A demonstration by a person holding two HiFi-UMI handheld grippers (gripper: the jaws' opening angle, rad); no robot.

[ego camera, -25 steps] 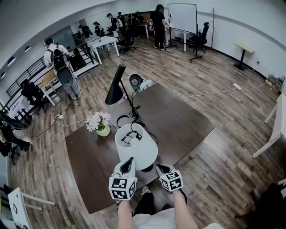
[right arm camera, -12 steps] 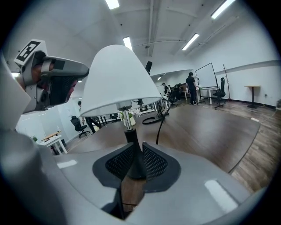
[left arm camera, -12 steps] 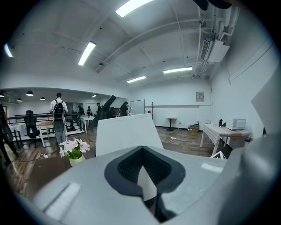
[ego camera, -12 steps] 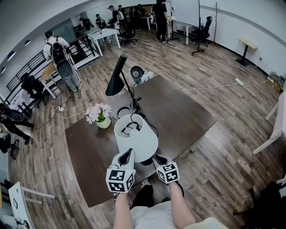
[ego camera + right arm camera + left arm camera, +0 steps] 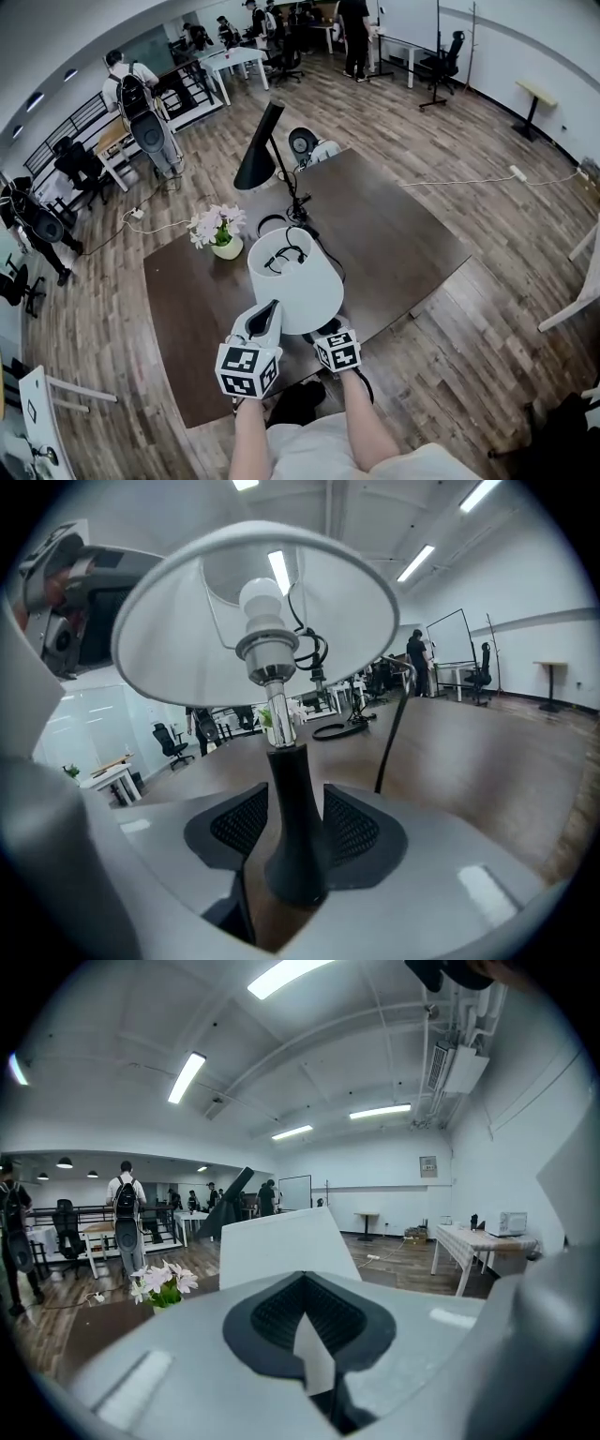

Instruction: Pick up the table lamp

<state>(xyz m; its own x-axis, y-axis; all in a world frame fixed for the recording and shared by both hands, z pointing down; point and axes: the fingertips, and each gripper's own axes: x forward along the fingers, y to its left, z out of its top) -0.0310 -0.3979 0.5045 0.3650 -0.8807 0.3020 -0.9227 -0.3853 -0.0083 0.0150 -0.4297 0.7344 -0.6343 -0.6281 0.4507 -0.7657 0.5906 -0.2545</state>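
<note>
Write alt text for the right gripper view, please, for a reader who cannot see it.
The right gripper has its jaws, which have just been opening, apart on either side of the black stem of a table lamp on a brown table. Its white shade and bare bulb fill the upper frame, seen from below.

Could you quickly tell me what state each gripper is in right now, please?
Left gripper: closed, holding nothing that shows.
Right gripper: open, jaws just opened, with the black lamp stem between them, not clamped.
</note>
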